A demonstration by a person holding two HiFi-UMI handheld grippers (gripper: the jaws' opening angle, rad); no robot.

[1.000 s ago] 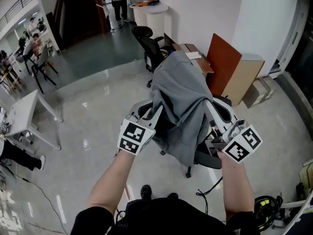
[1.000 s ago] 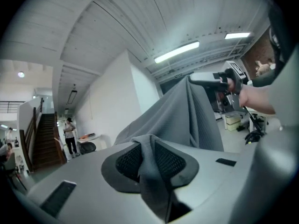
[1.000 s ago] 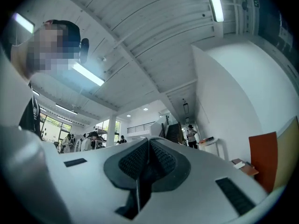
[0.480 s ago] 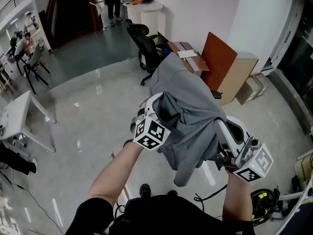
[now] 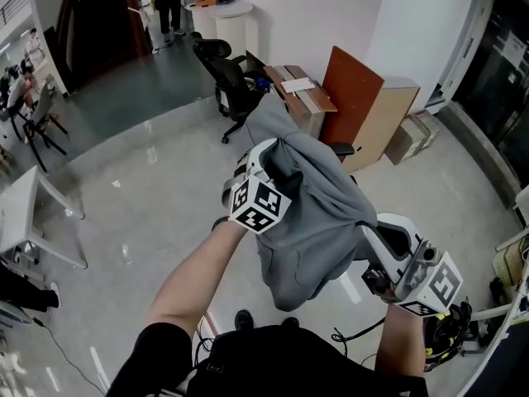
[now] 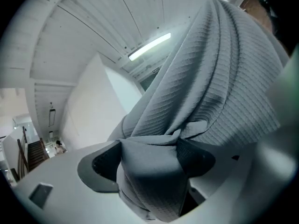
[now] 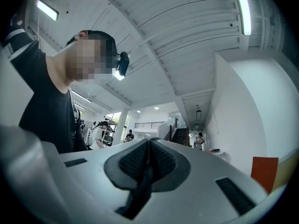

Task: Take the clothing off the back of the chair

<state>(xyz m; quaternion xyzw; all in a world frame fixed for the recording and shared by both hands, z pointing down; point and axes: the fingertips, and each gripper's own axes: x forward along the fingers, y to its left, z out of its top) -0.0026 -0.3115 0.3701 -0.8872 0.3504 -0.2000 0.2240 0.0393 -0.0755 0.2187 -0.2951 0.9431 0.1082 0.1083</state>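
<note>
A grey ribbed garment (image 5: 318, 209) hangs in the air in a bunch, draped over my left gripper (image 5: 277, 162) in the head view. In the left gripper view a thick fold of the garment (image 6: 154, 171) fills the gap between the wide-spread jaws, and the rest rises to the upper right. My right gripper (image 5: 382, 236) is at the lower right by the garment's hanging edge, and its marker cube (image 5: 431, 286) faces the camera. In the right gripper view its pads (image 7: 135, 161) meet with no cloth between them. The chair that carried the garment is hidden.
A black office chair (image 5: 219, 64) stands at the back, beside a low desk (image 5: 297, 89) with a leaning brown board (image 5: 351, 98). A white table (image 5: 33, 213) is at the left. Cables and a yellow-black object (image 5: 450, 337) lie on the glossy floor at the lower right.
The garment has come up and to the right with my left gripper and now hangs bunched. The chair below it has gone out of sight. My right gripper has moved to the lower right.
</note>
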